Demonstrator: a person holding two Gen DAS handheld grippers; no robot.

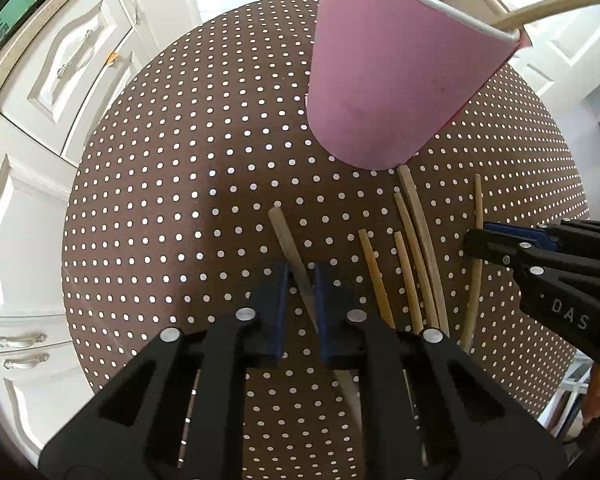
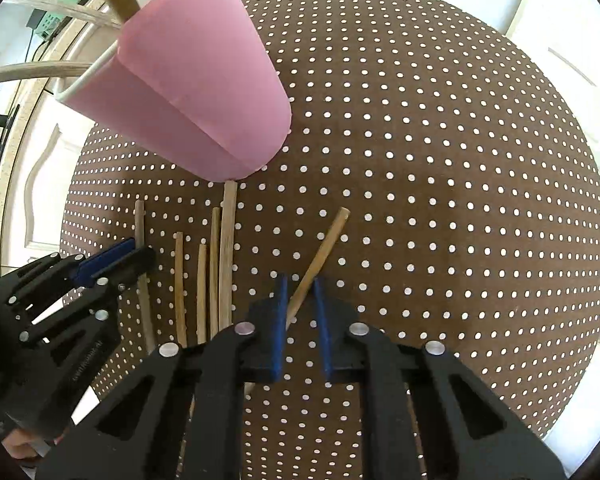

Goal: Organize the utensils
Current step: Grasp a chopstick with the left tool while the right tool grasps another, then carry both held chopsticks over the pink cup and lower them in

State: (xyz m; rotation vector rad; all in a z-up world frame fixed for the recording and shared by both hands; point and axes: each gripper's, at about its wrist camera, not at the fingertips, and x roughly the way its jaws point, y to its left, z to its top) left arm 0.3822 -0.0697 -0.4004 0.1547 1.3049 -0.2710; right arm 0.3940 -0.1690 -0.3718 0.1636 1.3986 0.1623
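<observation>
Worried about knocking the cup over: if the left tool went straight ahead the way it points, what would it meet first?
Probably the pink cup: it stands almost dead ahead of the left tool, beyond the stick lying between its fingers. Depth is hard to judge through the fisheye.

Left gripper [image 1: 302, 280]: low over the near edge of the tabletop, jaws parted narrowly, blue pads [image 1: 281, 300] either side of a stick, contact not clear.
Right gripper [image 2: 300, 292]: also low by the near edge, jaws parted narrowly, a stick slanting through the gap, grip not clear.
Relative pose: side by side, near each other, each angled slightly inward.
Hand [image 2: 20, 444]: skin glimpsed behind the left gripper's body.
</observation>
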